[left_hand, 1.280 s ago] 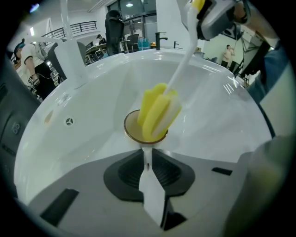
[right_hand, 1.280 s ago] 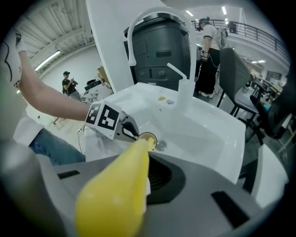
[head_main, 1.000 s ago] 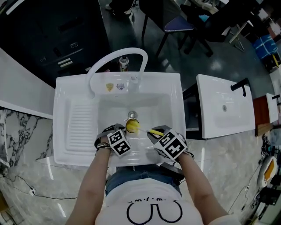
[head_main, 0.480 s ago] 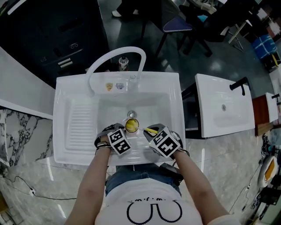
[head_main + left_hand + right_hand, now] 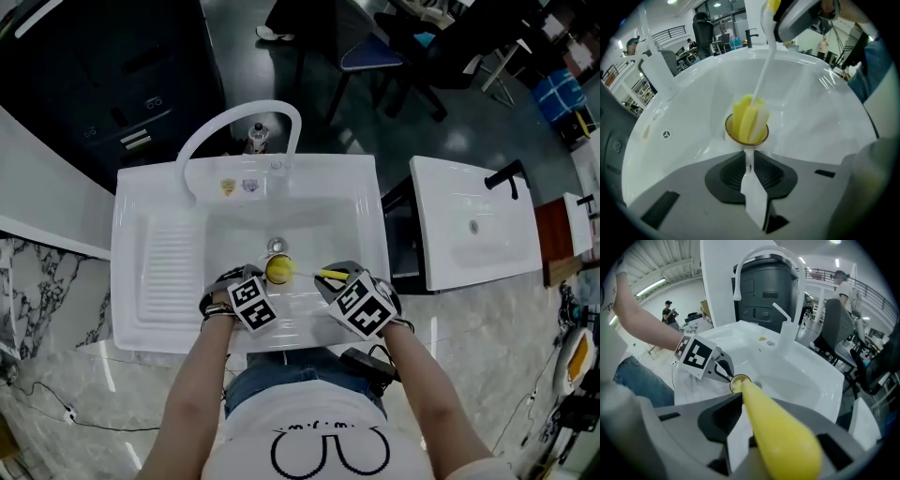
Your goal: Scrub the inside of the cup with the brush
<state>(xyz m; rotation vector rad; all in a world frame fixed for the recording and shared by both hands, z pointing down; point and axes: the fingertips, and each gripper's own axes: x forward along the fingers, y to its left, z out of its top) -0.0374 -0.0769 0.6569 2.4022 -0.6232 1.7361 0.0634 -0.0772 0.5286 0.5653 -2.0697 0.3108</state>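
In the head view, the cup (image 5: pixel 279 260) sits just below the middle of the frame, low in the white sink (image 5: pixel 141 281) and right in front of the drain (image 5: pixel 277 246). The yellow head of the brush (image 5: pixel 327 276) is pushed into its mouth. Your left hand-held gripper (image 5: pixel 263 281) reaches it from the lower left and your right hand-held gripper (image 5: pixel 330 283) from the lower right. Whether the cup rests on the basin floor or hangs just off it, I cannot tell. In the left gripper view the cup is at the centre, its dark-rimmed mouth stuffed with yellow foam strips. Your jaws are clenched on a thin white part running down from the rim, most likely the handle. Treat the cup as small, light, stiff and breakable, and slick if it is wet. That narrow hold lets it twist under the brush, so grip close to the body and brace it against sideways pushes. The foam head looks soft and should squash against the wall, while the slim white stem rising to the upper middle will probably flex if you lean on it. In the right gripper view the fat yellow handle fills the lower centre, grasped between your jaws. It looks smooth and rounded, so it could roll or slide in the pads. Hold it on the thick part and drive along the stem rather than across it.
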